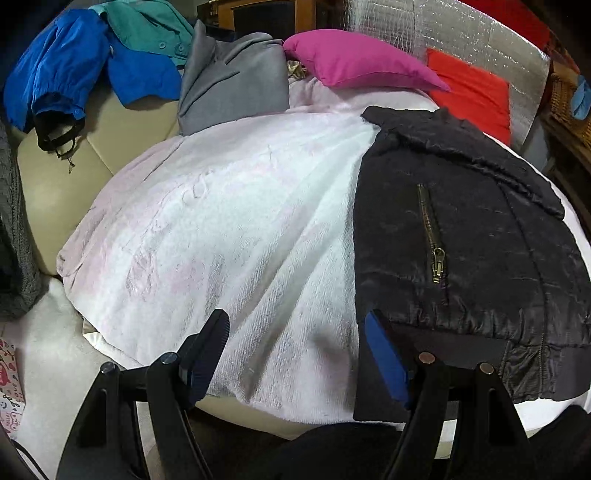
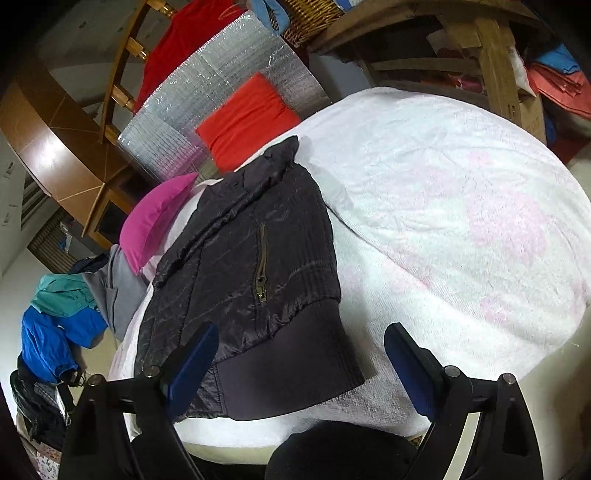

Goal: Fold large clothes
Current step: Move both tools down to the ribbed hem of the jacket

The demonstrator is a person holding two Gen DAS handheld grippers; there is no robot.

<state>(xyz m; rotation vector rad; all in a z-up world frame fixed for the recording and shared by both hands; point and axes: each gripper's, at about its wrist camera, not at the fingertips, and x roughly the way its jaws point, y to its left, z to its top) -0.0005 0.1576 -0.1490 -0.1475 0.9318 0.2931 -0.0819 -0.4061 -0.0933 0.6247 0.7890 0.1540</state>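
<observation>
White towel-covered cushion (image 1: 221, 221): black jacket (image 1: 461, 229) lying folded narrow on it, unfolded garments (image 1: 92, 66) heaped beyond; left gripper (image 1: 295, 354) and right gripper (image 2: 301, 365) both spread, empty.

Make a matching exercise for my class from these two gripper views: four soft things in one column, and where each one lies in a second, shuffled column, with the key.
Things
1. black jacket
2. magenta cushion
3. red cushion
4. blue jacket

Places
A. leaning against the silver foil sheet
B. heaped beside the teal garment
C. folded on the white towel, pocket zipper up
D. next to the grey garment

Pairs: 1-C, 2-D, 3-A, 4-B
</observation>
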